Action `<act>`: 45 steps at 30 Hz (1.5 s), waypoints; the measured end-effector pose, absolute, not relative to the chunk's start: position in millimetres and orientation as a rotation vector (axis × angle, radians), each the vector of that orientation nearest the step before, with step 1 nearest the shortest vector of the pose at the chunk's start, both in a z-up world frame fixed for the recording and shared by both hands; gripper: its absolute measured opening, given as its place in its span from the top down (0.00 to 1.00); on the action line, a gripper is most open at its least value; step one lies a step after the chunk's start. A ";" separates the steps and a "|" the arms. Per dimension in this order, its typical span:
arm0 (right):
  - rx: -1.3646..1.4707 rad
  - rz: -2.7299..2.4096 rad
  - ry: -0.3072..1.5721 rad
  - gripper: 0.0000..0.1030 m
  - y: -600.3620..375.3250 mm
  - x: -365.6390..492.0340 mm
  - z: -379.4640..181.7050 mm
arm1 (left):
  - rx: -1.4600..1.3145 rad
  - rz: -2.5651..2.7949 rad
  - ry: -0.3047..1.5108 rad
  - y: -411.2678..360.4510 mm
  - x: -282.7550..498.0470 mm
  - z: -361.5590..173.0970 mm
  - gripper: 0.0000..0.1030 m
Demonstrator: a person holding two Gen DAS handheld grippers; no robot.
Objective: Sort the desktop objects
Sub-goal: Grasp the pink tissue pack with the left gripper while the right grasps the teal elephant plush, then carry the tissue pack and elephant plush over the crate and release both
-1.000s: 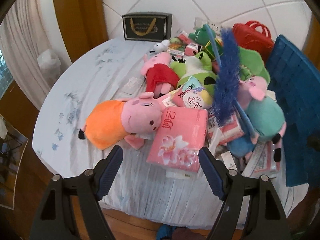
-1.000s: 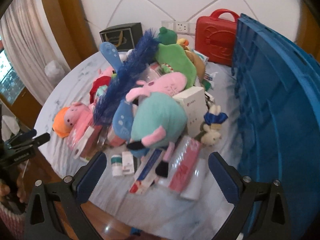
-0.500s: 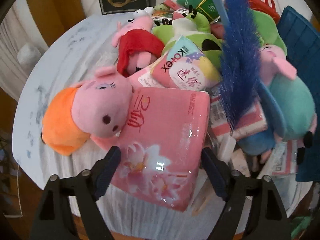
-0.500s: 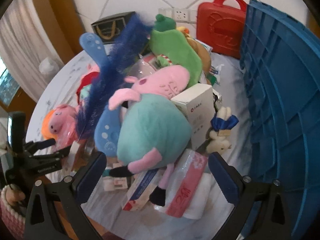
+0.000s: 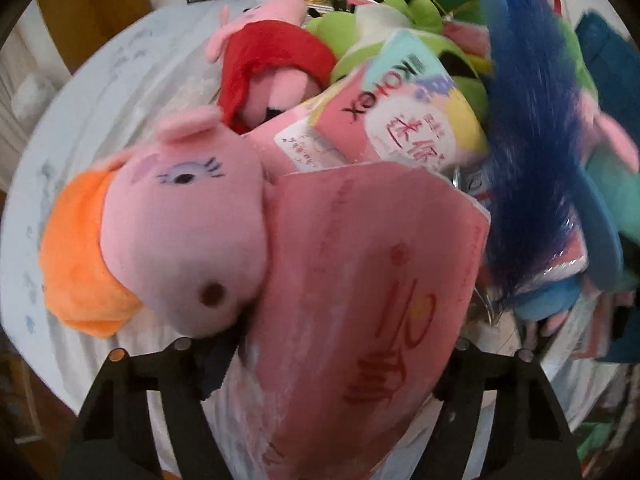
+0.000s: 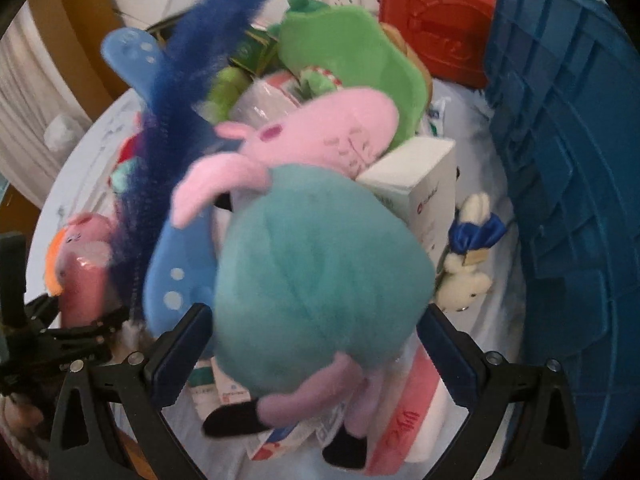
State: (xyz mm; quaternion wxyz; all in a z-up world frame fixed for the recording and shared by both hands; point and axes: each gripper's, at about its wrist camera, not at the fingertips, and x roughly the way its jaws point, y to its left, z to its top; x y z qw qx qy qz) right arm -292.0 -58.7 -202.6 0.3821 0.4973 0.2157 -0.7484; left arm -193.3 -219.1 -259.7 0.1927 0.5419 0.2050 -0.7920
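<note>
Now, in the left wrist view, the left hand-held gripper [image 5: 340, 364] has sunk onto the glossy pink tissue pack [image 5: 360, 300] on the bench, jaws just closing, grasping it. In the right wrist view, the right hand-held gripper [image 6: 316, 332], lower than before, straddles the teal-bodied pink pig plush [image 6: 316, 276], still released.

soft even indoor light; motion blur, fisheye bending, dark corners.

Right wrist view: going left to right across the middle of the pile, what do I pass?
Fluffy dark-blue duster → pink-headed plush pig in a teal body → white cardboard box → small cream plush rabbit with a blue bow → ribbed blue plastic crate.
</note>
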 end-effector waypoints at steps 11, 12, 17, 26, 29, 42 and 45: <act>1.295 -1.916 0.444 0.02 -65.6 -303.9 -215.9 | 1.304 -2.377 0.421 -196.4 -194.9 -188.8 0.37; 1.287 -1.929 0.437 0.06 -65.3 -304.9 -216.0 | 1.286 -2.390 0.417 -195.0 -196.9 -182.7 0.37; 1.243 -1.943 0.464 0.18 -65.8 -301.8 -211.3 | 1.250 -2.404 0.405 -194.7 -203.9 -171.7 0.37; 1.155 -1.997 0.464 0.21 -57.9 -295.1 -178.4 | 1.208 -2.426 0.407 -193.9 -202.1 -163.0 0.37; 1.113 -2.024 0.468 0.21 -54.5 -291.9 -163.8 | 1.184 -2.441 0.390 -191.7 -200.7 -154.3 0.37; 0.875 -2.167 0.413 0.21 -25.5 -262.9 -75.6 | 0.987 -2.569 0.297 -162.7 -187.0 -86.8 0.37; 0.814 -2.202 0.385 0.21 -11.4 -250.2 -53.2 | 0.935 -2.606 0.265 -152.0 -183.9 -71.1 0.37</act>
